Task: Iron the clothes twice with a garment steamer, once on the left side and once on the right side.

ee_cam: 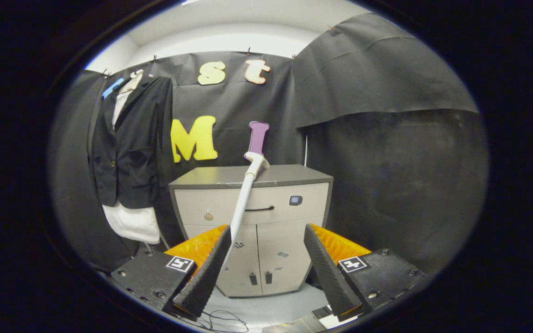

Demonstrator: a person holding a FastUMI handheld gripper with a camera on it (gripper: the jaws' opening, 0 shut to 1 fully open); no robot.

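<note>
A black jacket (127, 143) over a white shirt (133, 223) hangs on the booth wall, to the left of a cabinet and beyond my left finger. The garment steamer's white wand (244, 199) leans against the cabinet front, with its head (257, 162) resting at the cabinet's top edge. Its lower end is hidden behind my left fingertip (220, 240). My gripper (266, 230) is open, fingers wide apart, and nothing is held between them. The wand stands ahead of the fingers, apart from them.
The cabinet (220, 177) has a grey top, one drawer (266, 200) and two doors, and stands straight ahead against the black wall. Thin cables (222, 319) lie on the pale floor below my fingers. Black cloth closes off the right side.
</note>
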